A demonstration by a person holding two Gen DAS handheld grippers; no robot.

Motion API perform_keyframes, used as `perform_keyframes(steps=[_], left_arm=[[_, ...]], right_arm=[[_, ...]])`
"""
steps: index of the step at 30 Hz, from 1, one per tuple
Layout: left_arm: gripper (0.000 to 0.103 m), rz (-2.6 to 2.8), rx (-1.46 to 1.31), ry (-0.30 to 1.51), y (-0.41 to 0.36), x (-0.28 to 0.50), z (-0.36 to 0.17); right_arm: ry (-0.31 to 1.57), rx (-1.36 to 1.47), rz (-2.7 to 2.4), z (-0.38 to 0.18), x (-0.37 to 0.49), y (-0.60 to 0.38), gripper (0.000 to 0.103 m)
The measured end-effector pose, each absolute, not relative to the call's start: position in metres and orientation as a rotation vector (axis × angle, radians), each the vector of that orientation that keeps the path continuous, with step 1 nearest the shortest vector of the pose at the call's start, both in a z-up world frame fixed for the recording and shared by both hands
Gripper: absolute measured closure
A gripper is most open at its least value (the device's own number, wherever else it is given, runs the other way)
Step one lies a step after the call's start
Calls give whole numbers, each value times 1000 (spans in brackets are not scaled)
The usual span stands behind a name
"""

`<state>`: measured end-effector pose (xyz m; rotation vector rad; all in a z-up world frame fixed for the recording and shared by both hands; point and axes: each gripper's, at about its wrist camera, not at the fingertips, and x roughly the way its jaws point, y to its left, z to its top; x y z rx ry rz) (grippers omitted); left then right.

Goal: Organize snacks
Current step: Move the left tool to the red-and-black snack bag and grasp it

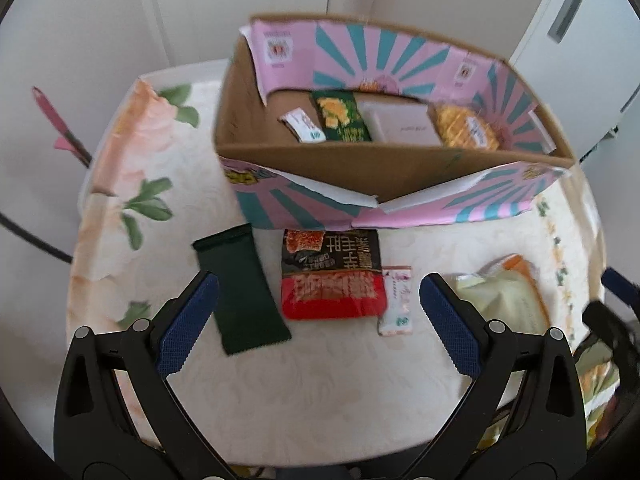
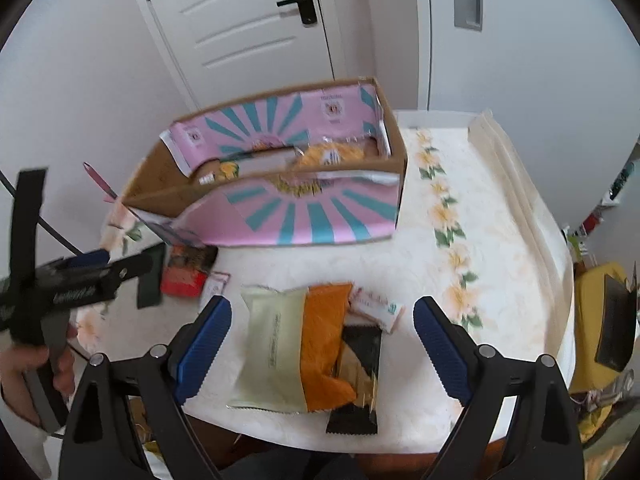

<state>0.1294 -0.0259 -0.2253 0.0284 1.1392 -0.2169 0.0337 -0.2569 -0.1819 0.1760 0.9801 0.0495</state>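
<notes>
A pink and teal cardboard box (image 1: 400, 208) stands open on the table, holding several snack packets (image 1: 340, 116). In front of it lie a dark green packet (image 1: 244, 292), a red and black packet (image 1: 332, 276) and a small white sachet (image 1: 396, 300). My left gripper (image 1: 320, 320) is open and empty above them. In the right wrist view the box (image 2: 312, 216) is further back. My right gripper (image 2: 322, 340) is open and empty above a pale green and orange packet (image 2: 296, 344), a black packet (image 2: 356, 384) under it and a white sachet (image 2: 378, 306).
The table has a floral cloth (image 2: 480, 240). A white door (image 2: 248, 20) and walls stand behind. The left gripper and the hand holding it show at the left of the right wrist view (image 2: 60, 292). A yellow object (image 2: 600, 320) sits off the table's right.
</notes>
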Motion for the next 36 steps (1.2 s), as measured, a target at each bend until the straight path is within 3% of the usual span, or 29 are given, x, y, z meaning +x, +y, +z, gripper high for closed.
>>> perform_keyframes(steps=[10, 21, 32, 36], left_arm=[[3, -270, 67, 1187, -38, 154, -268], [25, -329, 100, 1210, -53, 171, -287], [32, -352, 140, 1196, -64, 171, -287], [44, -355, 119, 1177, -54, 165, -279]], right_arm=[[1005, 211, 10, -211, 30, -232, 12], [1002, 173, -5, -218, 42, -207, 12], [1059, 135, -7, -237, 55, -210, 12], [1057, 132, -2, -239, 56, -209, 12]])
